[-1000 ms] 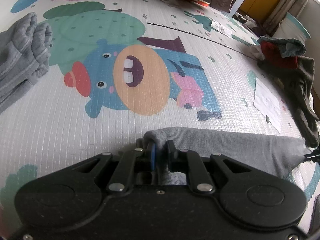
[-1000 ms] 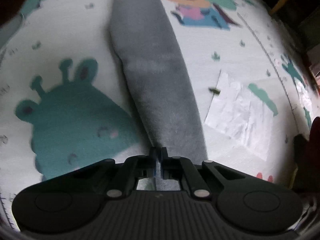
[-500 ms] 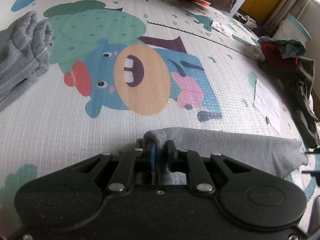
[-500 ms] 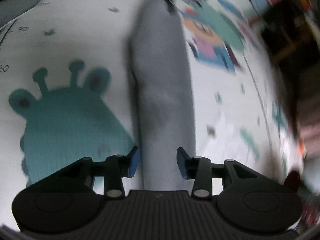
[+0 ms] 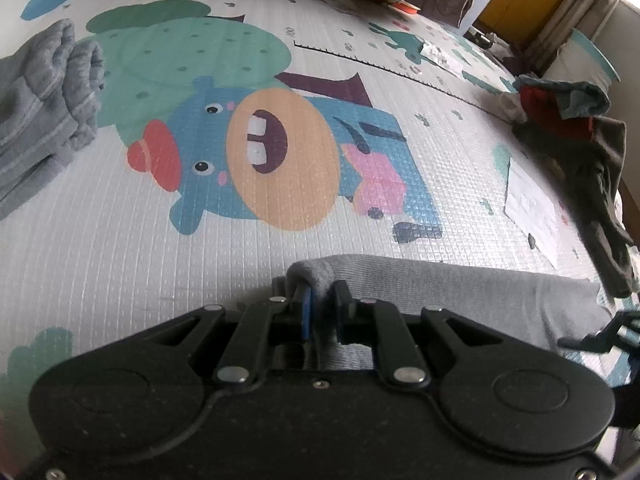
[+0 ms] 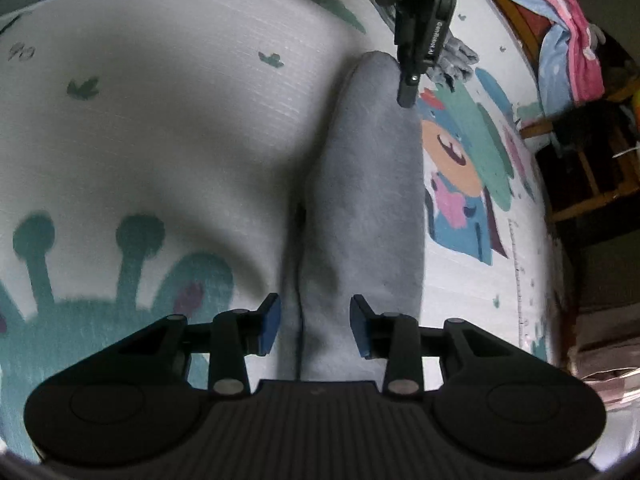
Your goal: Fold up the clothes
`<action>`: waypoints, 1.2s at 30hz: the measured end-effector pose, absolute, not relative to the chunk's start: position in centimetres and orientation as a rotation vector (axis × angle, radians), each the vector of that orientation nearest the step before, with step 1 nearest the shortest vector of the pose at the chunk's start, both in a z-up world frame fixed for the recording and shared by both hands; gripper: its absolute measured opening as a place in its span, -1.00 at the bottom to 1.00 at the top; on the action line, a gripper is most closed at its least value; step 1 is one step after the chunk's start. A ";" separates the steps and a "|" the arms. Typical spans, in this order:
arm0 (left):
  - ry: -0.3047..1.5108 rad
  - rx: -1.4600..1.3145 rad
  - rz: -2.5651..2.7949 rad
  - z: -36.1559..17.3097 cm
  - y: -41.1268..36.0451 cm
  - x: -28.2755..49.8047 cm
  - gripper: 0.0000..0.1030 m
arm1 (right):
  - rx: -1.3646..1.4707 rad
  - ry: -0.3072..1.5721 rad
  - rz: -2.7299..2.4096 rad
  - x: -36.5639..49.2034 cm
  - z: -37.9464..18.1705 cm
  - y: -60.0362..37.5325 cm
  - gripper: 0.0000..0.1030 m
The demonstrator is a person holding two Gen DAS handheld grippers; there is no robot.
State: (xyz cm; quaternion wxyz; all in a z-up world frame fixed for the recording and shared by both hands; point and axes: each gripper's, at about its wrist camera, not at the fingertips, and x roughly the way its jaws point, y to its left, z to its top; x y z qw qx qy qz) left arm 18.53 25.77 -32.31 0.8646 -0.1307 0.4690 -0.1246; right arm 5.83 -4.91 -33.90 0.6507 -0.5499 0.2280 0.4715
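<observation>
- Cartoon-printed play mat (image 5: pixel 120 240) is covering the floor, with furniture crowding its far edge.
- Grey garment (image 6: pixel 360 200) is lying stretched in a long strip on the mat between the two tools.
- Left tool (image 5: pixel 322 304) is pinching one end of the strip, jaws narrow on the cloth.
- Right tool (image 6: pixel 314 322) is closing, the strip's other end sitting between its pads (image 6: pixel 269 320) without touching them.
- Grey folded pile (image 5: pixel 40 100) and dark clothes heap (image 5: pixel 580 140) are lying well apart.
</observation>
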 end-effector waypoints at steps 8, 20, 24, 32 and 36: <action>0.981 -0.329 -0.233 -32.4 26.5 18.6 -0.79 | -1.200 0.562 1.059 6.3 -33.6 -4.3 -0.81; 0.975 -0.336 -0.238 -32.4 27.0 17.9 -0.78 | -0.945 0.636 0.918 8.7 -29.2 -14.5 0.12; 0.979 -0.335 -0.241 -32.4 27.1 18.0 -0.78 | -0.728 0.833 0.758 14.1 -28.7 -21.6 0.10; 0.985 -0.301 -0.235 -32.4 26.6 18.2 -0.78 | -0.577 0.989 0.785 18.8 -30.9 -24.8 -0.21; 0.986 -0.295 -0.235 -32.4 26.5 18.2 -0.78 | -0.582 1.058 0.803 19.6 -32.5 -24.0 -0.35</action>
